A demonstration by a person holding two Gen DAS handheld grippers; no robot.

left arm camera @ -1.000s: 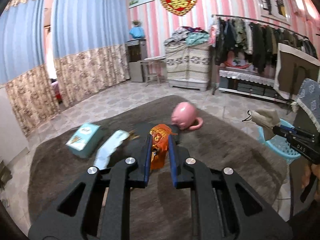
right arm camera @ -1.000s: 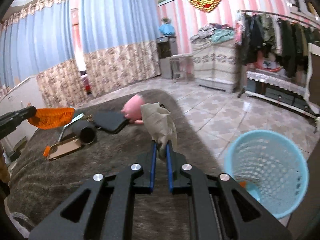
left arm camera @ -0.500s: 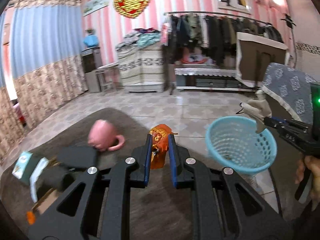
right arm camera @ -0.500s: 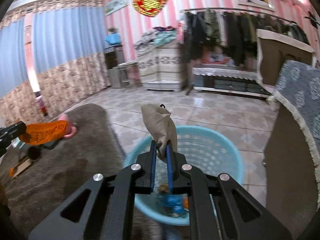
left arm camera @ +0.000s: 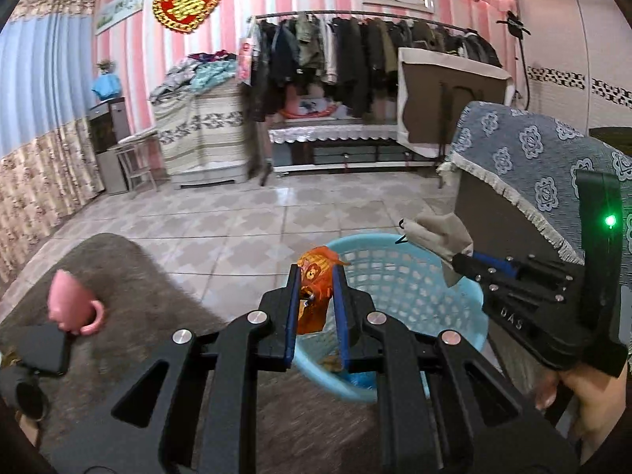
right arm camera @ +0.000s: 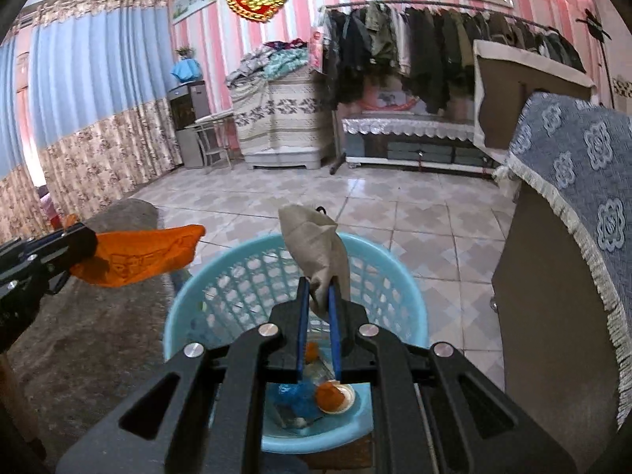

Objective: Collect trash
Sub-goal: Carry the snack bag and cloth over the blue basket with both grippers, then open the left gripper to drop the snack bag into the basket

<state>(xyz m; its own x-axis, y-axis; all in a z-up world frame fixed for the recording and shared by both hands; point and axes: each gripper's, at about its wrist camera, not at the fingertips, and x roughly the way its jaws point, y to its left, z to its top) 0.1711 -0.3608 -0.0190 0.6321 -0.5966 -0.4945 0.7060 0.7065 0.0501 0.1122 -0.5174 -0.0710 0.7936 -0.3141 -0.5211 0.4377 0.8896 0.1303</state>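
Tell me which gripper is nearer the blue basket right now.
Right. The right gripper holds the beige paper directly above the blue basket. The left gripper, holding the orange wrapper, sits off to its side over the rug edge.

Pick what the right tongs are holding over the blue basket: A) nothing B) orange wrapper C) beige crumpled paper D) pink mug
C: the right tongs are shut on the beige crumpled paper above the blue basket; the orange wrapper sits in the left tongs.
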